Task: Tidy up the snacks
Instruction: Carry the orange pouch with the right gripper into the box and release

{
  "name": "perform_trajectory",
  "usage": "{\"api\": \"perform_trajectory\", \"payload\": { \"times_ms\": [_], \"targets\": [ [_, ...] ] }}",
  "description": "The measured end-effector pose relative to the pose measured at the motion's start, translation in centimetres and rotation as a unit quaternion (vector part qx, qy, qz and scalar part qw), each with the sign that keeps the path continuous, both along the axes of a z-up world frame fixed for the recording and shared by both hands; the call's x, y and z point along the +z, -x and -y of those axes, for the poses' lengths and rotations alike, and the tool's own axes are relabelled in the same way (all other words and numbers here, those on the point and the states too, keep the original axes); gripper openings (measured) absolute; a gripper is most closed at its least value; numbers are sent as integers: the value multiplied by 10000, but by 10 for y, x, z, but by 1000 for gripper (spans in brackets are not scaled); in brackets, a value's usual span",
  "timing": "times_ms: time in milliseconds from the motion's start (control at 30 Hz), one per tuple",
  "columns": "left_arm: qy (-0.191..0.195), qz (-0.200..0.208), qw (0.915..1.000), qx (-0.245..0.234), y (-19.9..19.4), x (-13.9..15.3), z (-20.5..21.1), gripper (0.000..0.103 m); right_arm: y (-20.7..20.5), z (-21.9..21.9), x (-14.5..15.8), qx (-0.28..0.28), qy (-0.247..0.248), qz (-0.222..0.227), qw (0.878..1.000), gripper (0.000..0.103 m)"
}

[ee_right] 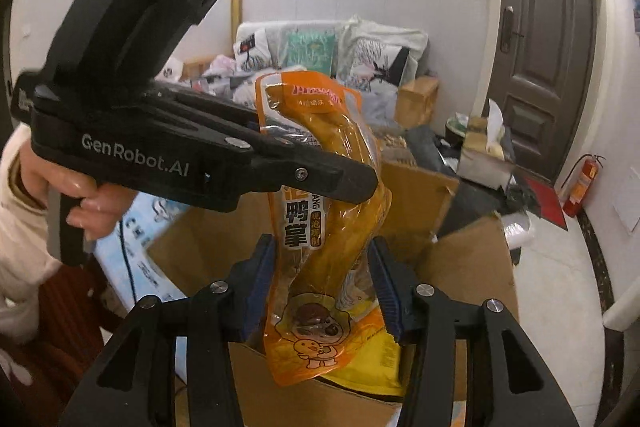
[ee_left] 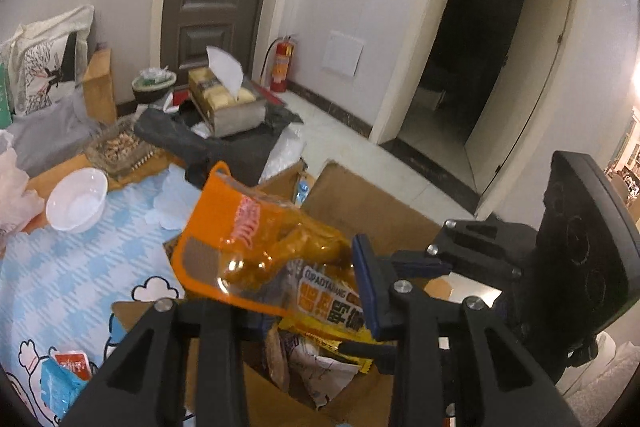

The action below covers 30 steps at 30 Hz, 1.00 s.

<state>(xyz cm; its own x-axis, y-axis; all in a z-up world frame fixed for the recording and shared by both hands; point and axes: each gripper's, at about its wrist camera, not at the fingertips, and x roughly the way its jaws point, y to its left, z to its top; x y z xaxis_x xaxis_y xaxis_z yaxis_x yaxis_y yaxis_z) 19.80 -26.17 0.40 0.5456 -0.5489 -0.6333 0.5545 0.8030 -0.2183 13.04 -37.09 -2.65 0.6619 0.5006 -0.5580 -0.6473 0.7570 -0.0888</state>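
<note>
Cardboard box (ee_right: 472, 267) below | one orange snack pouch (ee_right: 320, 211) | left tool (ee_right: 360, 183) clamps it | right tool (ee_right: 322, 291) apparently slack around it

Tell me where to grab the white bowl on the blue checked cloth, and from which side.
Take the white bowl by its rim, coming down from above with one finger inside and one outside. It sits upright and looks empty, with a thin flared rim. The near side, over the blue checked cloth, seems freest; the dish of nuts crowds the far side.

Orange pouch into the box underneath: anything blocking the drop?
Nothing visible. The orange pouch hangs right over the open cardboard box, whose flaps are folded outward. Only other snack packs lie inside, one yellow pack directly beneath.
</note>
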Motion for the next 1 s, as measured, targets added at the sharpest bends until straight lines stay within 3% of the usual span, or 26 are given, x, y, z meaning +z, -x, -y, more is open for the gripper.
{"api": "perform_trajectory", "payload": {
  "times_ms": [33,100,167,467,1000],
  "targets": [
    [-64,-55,9999,70,-3,-2,1,33,-3,0,-4,-22,80,-13,10000,47],
    [-126,-124,9997,195,-7,-6,-3,57,-9,1,-10,-139,155,13,9998,46],
    [-133,-25,9994,328,-9,-4,-6,71,-14,6,-15,-268,145,-19,9995,51],
    [-50,562,9964,638,1,22,-30,72,-14,11,-16,-292,-58,-35,9996,54],
    [-69,568,9964,624,23,29,-59,72,-14,-8,-14,-108,-88,-162,9998,54]
  ]
}}
